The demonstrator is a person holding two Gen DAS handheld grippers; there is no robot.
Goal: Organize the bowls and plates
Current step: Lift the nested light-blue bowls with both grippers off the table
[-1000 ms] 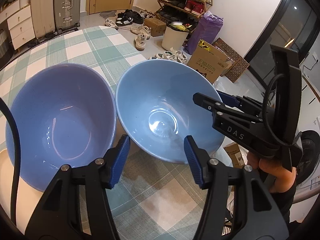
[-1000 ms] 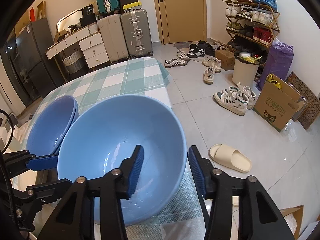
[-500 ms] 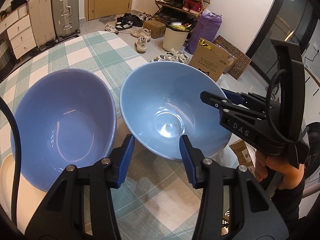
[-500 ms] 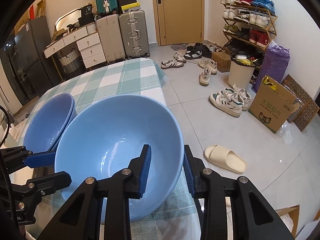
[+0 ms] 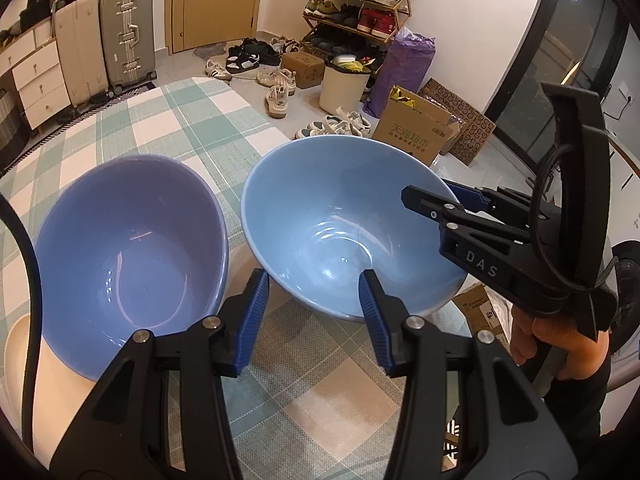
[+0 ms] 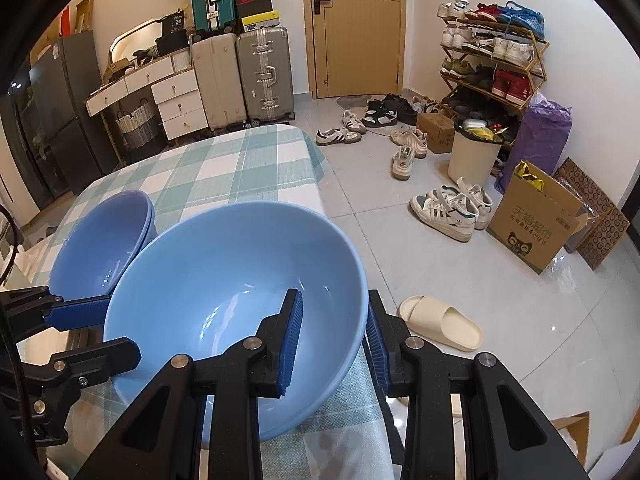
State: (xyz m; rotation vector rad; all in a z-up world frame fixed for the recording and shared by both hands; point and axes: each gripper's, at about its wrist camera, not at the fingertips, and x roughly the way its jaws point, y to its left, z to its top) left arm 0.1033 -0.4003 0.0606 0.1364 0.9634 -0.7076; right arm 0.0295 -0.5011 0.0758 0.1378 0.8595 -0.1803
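Observation:
A light blue bowl [image 5: 340,224] stands near the table's right edge; it also shows in the right wrist view [image 6: 224,292]. My right gripper [image 6: 334,332] is shut on its near rim, one finger inside, one outside. It shows in the left wrist view [image 5: 448,200] at the bowl's right rim. A darker blue bowl [image 5: 128,248] sits to the left, also in the right wrist view [image 6: 104,240]. My left gripper [image 5: 312,316] is open and empty, just in front of the two bowls.
The table has a green and white checked cloth [image 5: 192,120]. A cream plate edge [image 5: 16,344] lies at the left under the darker bowl. The table edge drops to a tiled floor with shoes, a slipper [image 6: 440,322] and a cardboard box [image 6: 536,228].
My right gripper has closed onto the light blue bowl's rim. My left gripper has drawn back a little from the bowls and stays open.

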